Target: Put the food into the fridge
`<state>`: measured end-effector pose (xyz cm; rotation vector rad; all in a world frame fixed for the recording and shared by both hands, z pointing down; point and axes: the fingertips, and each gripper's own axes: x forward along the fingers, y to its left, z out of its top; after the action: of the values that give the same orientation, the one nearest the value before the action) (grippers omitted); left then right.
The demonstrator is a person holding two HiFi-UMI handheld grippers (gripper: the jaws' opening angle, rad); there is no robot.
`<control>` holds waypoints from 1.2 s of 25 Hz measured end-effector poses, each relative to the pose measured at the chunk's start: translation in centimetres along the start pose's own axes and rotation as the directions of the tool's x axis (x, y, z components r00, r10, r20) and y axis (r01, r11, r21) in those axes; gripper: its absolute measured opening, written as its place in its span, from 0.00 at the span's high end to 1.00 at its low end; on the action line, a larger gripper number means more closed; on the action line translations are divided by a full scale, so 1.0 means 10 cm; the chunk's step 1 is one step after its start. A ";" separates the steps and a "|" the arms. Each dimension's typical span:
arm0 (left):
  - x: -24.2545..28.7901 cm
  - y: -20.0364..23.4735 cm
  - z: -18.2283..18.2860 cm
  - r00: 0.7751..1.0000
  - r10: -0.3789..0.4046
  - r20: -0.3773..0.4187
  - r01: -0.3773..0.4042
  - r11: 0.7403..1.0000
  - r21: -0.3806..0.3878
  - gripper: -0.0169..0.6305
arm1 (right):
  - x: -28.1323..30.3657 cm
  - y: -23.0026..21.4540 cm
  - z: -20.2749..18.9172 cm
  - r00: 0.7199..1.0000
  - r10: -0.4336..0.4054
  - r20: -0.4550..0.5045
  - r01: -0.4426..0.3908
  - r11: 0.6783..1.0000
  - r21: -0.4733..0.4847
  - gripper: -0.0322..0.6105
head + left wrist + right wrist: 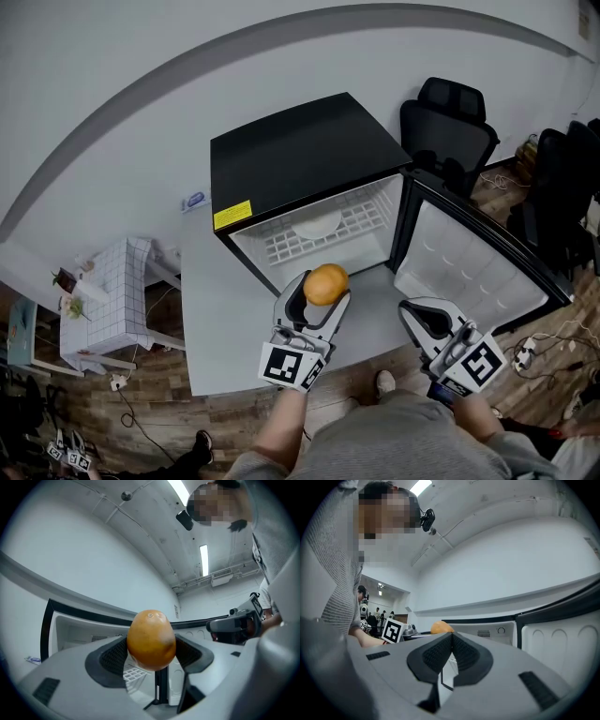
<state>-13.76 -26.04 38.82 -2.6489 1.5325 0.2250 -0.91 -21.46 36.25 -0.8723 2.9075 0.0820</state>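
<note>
The left gripper [322, 294] has its fingers pinching an orange fruit [325, 282] over the tabletop [217, 319], just before the open fridge [305, 159]. The right gripper [418, 316] has its fingers pressed together on nothing, near the fridge door [473, 267].

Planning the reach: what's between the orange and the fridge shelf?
Nothing: head view shows the stretch from orange to shelf bare, fridge door open.

I get bright, even light from ceiling strips [204, 559]. The orange [151, 646] is sharp, its underside shaded. Fisheye bends the edges, and the gripper views' corners are black.
</note>
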 end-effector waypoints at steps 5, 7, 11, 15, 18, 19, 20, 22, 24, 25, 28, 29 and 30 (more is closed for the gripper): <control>0.16 0.19 -0.11 1.000 0.023 -0.013 -0.023 1.000 -0.004 0.47 | -0.01 -0.08 -0.03 1.000 -0.009 -0.008 0.009 1.000 0.006 0.93; 0.22 0.27 -0.19 0.999 0.032 -0.020 -0.032 0.999 -0.007 0.47 | -0.01 -0.11 -0.04 1.000 -0.011 -0.012 0.011 1.000 0.007 0.93; 0.35 0.43 -0.34 0.998 0.047 -0.046 -0.048 0.999 -0.007 0.47 | -0.02 -0.17 -0.07 1.000 -0.019 -0.017 0.019 1.000 0.009 0.93; 0.51 0.59 -0.47 0.996 0.054 -0.075 -0.053 0.998 0.017 0.47 | -0.04 -0.22 -0.11 0.999 -0.029 -0.026 0.030 1.000 0.011 0.93; 0.62 0.70 -0.58 0.994 0.060 -0.095 -0.057 0.998 0.033 0.47 | -0.05 -0.26 -0.14 0.999 -0.034 -0.033 0.034 0.999 0.011 0.93; 0.65 0.74 -0.61 0.993 0.061 -0.102 -0.057 0.998 0.039 0.47 | -0.05 -0.27 -0.15 0.999 -0.036 -0.035 0.037 0.999 0.011 0.93; 0.69 0.77 -0.64 0.992 0.062 -0.109 -0.057 0.997 0.045 0.47 | -0.05 -0.29 -0.16 0.998 -0.039 -0.039 0.040 0.999 0.012 0.93; 0.77 0.83 -0.71 0.990 0.062 -0.124 -0.056 0.997 0.056 0.47 | -0.06 -0.32 -0.19 0.998 -0.045 -0.046 0.045 0.999 0.013 0.93; 0.84 0.89 -0.78 0.988 0.062 -0.138 -0.054 0.997 0.062 0.47 | -0.06 -0.35 -0.21 0.997 -0.049 -0.053 0.050 0.999 0.013 0.93; 0.87 0.92 -0.81 0.987 0.062 -0.147 -0.053 0.996 0.065 0.47 | -0.06 -0.36 -0.22 0.997 -0.050 -0.055 0.050 0.999 0.013 0.93; 0.97 1.02 -0.92 0.982 0.069 -0.175 -0.055 0.995 0.085 0.47 | -0.06 -0.37 -0.25 0.997 -0.044 -0.065 0.045 0.999 0.017 0.93; 1.01 1.06 -0.95 0.980 0.074 -0.185 -0.057 0.994 0.095 0.47 | -0.06 -0.37 -0.26 0.997 -0.038 -0.066 0.040 0.999 0.019 0.93; 1.04 1.11 -0.98 0.978 0.080 -0.194 -0.060 0.992 0.108 0.47 | -0.06 -0.37 -0.27 0.997 -0.036 -0.069 0.037 0.999 0.021 0.93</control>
<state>-17.38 -41.81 46.92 -2.6077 1.6466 -0.1146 1.43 -24.47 38.93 -0.9426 2.9478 0.0178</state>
